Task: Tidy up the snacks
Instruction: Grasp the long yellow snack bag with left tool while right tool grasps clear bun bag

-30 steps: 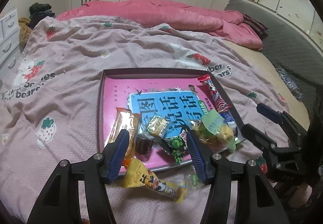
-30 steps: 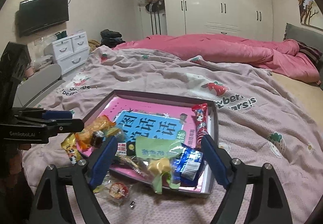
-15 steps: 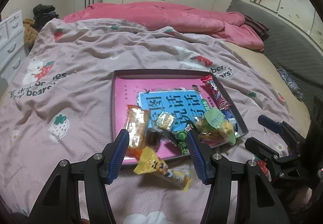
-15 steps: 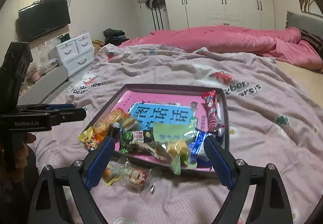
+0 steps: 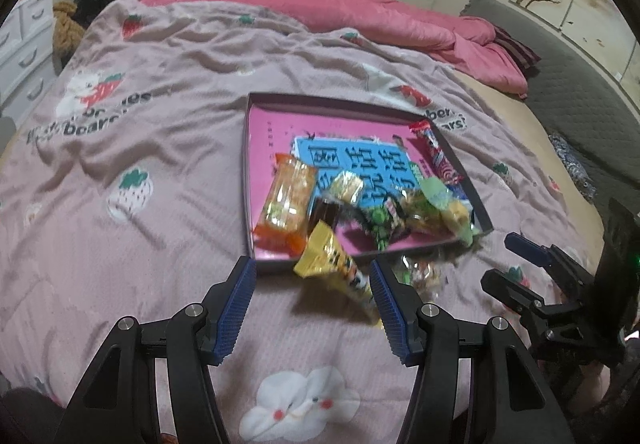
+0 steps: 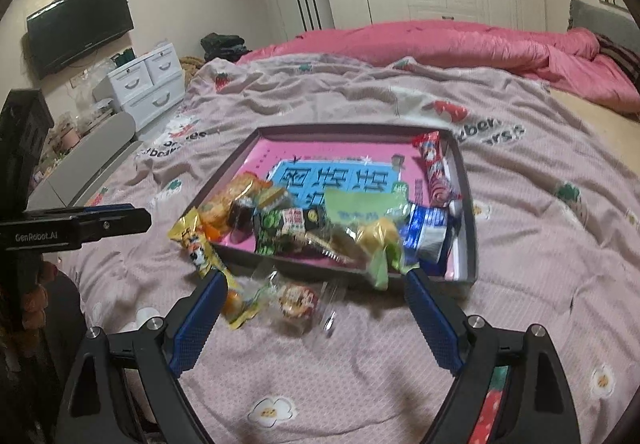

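"GenRobot.AI" printed on left gripper (image 6: 138,218), jaws half spread, empty; right gripper (image 6: 312,314) spread wide, empty, over clear-wrapped snack (image 6: 296,300) beside tray (image 6: 468,244)

free: bedspread (image 5: 152,252) left of tray (image 5: 245,164) | blocked: snack pile (image 6: 320,232) at near rim

Two black hand-held tools with blue pads

The left tool (image 5: 312,304) and right tool (image 6: 312,320) have black angular linkages, silver screws and ribbed blue fingers (image 5: 238,310); "GenRobot.AI" is printed in white on the left one's side.
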A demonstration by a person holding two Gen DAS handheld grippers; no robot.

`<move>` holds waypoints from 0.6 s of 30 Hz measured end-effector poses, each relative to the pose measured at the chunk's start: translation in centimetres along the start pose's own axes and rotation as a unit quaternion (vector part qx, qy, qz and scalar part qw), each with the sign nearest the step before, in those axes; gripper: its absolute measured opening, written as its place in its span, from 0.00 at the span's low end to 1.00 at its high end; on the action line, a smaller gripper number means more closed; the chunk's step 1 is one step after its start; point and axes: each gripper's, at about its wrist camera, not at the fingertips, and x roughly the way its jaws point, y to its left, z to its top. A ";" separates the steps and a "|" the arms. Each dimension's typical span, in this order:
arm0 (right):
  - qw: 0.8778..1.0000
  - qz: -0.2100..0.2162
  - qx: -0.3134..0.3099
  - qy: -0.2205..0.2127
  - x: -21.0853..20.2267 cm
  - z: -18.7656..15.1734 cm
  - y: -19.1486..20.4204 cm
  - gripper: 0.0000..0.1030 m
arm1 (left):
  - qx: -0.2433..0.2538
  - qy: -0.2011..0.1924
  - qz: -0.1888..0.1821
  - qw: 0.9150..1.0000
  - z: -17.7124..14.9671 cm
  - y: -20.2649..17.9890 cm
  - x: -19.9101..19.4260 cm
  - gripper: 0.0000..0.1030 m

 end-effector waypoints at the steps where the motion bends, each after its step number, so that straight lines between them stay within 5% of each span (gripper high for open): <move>1: 1.000 0.002 0.003 0.004 0.1 -0.1 0.0 0.87 | -0.002 0.004 0.000 1.000 -0.2 0.1 0.1 0.59; 18: 0.999 -0.006 0.008 0.048 3.0 -1.3 0.7 0.87 | -0.006 0.049 -0.024 0.998 -2.8 -1.2 3.0 0.59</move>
